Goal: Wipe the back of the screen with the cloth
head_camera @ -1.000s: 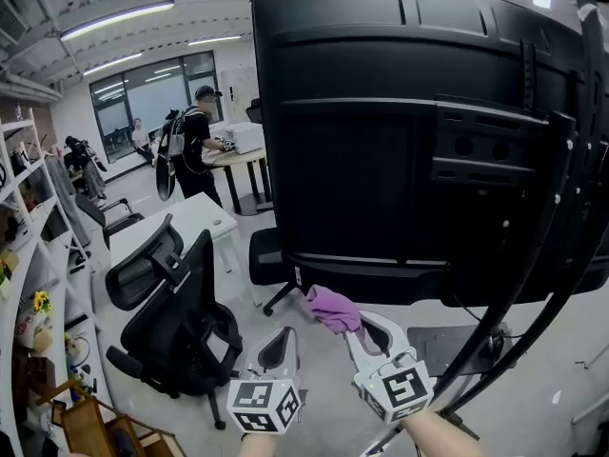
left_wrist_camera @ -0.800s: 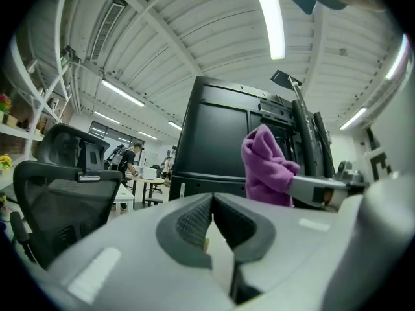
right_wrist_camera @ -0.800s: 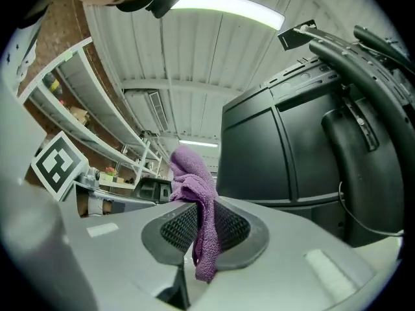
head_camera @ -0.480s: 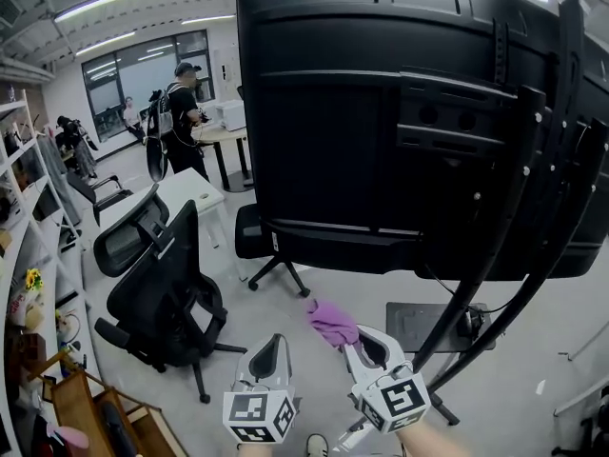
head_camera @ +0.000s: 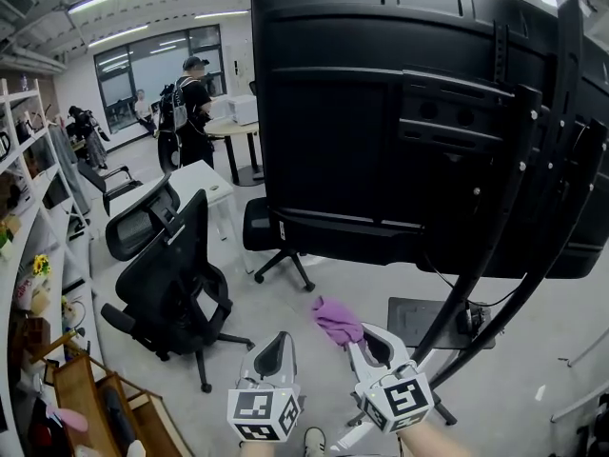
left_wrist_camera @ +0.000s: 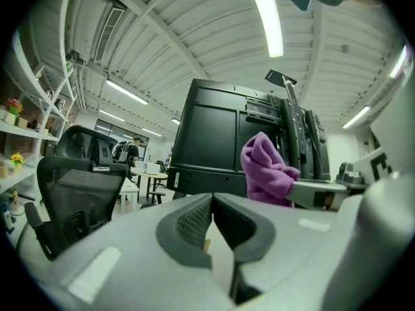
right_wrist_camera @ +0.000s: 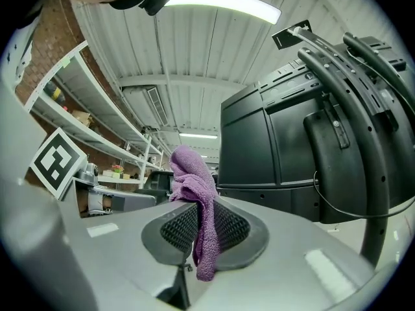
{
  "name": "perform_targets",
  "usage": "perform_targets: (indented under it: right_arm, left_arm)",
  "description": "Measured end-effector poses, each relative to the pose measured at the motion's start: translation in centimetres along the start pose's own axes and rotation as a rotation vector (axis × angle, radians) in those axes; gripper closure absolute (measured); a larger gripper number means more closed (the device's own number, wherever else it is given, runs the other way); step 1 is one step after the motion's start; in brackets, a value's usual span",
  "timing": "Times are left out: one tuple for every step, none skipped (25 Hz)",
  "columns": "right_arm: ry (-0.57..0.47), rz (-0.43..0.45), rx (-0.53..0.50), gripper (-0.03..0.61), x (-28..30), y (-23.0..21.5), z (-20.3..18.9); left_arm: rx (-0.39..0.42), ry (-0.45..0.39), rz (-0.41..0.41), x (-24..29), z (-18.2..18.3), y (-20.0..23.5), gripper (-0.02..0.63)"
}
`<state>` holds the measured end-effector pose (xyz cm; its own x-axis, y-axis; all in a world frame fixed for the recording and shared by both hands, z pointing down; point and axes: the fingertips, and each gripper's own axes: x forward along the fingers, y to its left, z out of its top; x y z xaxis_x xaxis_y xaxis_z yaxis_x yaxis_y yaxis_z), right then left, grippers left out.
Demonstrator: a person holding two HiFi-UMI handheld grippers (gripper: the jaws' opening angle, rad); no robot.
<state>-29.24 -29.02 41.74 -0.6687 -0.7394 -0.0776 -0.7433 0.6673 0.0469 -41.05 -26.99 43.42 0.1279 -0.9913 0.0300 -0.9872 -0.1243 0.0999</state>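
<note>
**Readying the cloth (head_camera: 335,320) below the screen (head_camera: 381,131)**

Pinching the purple cloth tight in the right gripper (head_camera: 362,337), bunched end poking forward for rubbing. Hovering low, well apart from the screen's black back, so not wiping yet. Holding the left gripper (head_camera: 277,341) pressed together on nothing, idling alongside.

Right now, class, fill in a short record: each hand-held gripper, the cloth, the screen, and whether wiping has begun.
Left hand-held gripper: shut, empty
Right hand-held gripper: shut on cloth
Cloth: purple, bunched between the jaws
Screen: black back facing us
Wiping: not begun; cloth below screen, not touching
</note>
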Motion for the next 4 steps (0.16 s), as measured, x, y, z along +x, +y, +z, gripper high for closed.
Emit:
perform_targets:
  right_arm:
    - [-0.002,0.004,-0.004,0.532,-0.12,0.23,0.2]
    - [-0.004,0.008,-0.008,0.532,-0.25,0.5,0.36]
    - [-0.005,0.012,-0.013,0.532,-0.39,0.78,0.5]
    - [-0.007,0.016,-0.017,0.532,-0.52,1.08,0.63]
  left_arm:
    - [0.002,0.0,0.001,-0.2,0.05,-0.11,0.606]
    - [0.006,0.0,0.002,-0.43,0.09,-0.2,0.606]
    - [0.01,-0.001,0.003,-0.67,0.13,-0.27,0.606]
    - [0.015,-0.001,0.005,-0.91,0.18,-0.33,0.606]
